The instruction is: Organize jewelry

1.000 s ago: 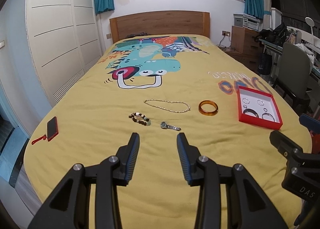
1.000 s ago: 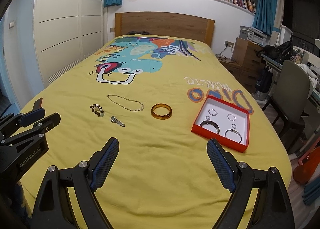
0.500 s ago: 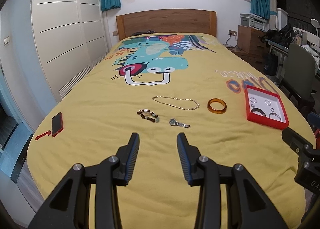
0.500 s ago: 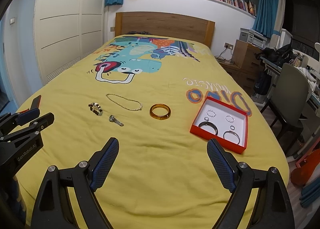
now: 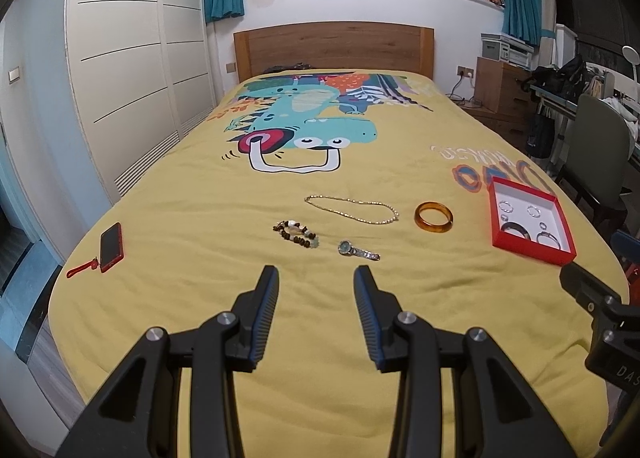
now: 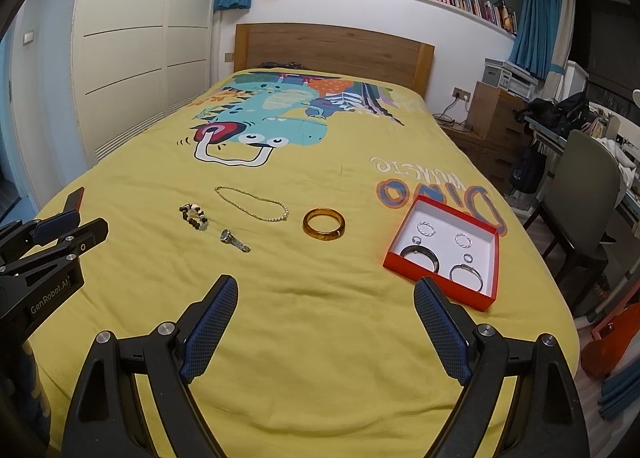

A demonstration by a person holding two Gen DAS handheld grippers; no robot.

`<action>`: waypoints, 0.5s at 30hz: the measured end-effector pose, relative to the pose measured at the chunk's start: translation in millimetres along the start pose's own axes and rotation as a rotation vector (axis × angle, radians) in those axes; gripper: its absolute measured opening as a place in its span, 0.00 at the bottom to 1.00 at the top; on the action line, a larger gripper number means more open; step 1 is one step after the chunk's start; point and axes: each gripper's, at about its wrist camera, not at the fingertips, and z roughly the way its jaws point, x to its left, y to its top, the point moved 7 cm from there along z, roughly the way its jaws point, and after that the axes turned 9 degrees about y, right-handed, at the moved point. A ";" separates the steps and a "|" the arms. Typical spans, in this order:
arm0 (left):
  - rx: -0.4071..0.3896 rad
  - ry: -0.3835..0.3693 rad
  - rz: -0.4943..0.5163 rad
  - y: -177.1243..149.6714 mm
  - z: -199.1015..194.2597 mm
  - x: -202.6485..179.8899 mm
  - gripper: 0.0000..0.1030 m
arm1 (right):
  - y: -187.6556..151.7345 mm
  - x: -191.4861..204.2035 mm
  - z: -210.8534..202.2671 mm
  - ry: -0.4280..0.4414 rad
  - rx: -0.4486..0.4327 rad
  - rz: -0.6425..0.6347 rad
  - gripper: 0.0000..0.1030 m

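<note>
- Yellow bedspread (image 5: 200, 218) with a dinosaur print carries all the jewelry; nothing is held.
- Loose pieces on the bedspread, 4 counted: 1 pearl necklace (image 5: 352, 209), 1 beaded bracelet (image 5: 296, 234), 1 wristwatch (image 5: 357, 251), 1 amber bangle (image 5: 434, 217). Bracelet and wristwatch lie nearer the camera; necklace and bangle just beyond them.
- Red box (image 6: 440, 286), 1, open and white inside, sits to the right of the bangle, well apart from it.
- Box contents, 6 rings or bangles counted: 1 dark bangle (image 6: 420, 257), 1 silver bangle (image 6: 466, 276), 2 twisted silver rings, 2 small rings.
- Red phone (image 5: 111, 247), 1, with a red strap, near the left edge of the bed.
- Left gripper (image 5: 316, 290): jaws parted a moderate gap, empty, above the bedspread short of the wristwatch, touching nothing.
- Right gripper (image 6: 326, 300): jaws spread wide, empty, above bare bedspread between bangle and box, short of both.
</note>
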 end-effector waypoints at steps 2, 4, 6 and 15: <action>0.001 0.001 -0.001 0.0 1.1 0.6 0.36 | -0.5 0.3 1.0 0.001 0.001 -0.003 0.86; 0.002 0.003 -0.001 -0.3 1.8 1.4 0.36 | -0.6 0.6 2.2 0.002 0.003 -0.004 0.86; 0.005 0.004 -0.002 -0.4 3.0 2.2 0.36 | -0.6 1.4 3.4 0.002 0.003 -0.006 0.86; 0.007 0.008 -0.002 -0.9 4.9 3.6 0.36 | -0.3 3.3 5.8 0.003 0.008 -0.010 0.86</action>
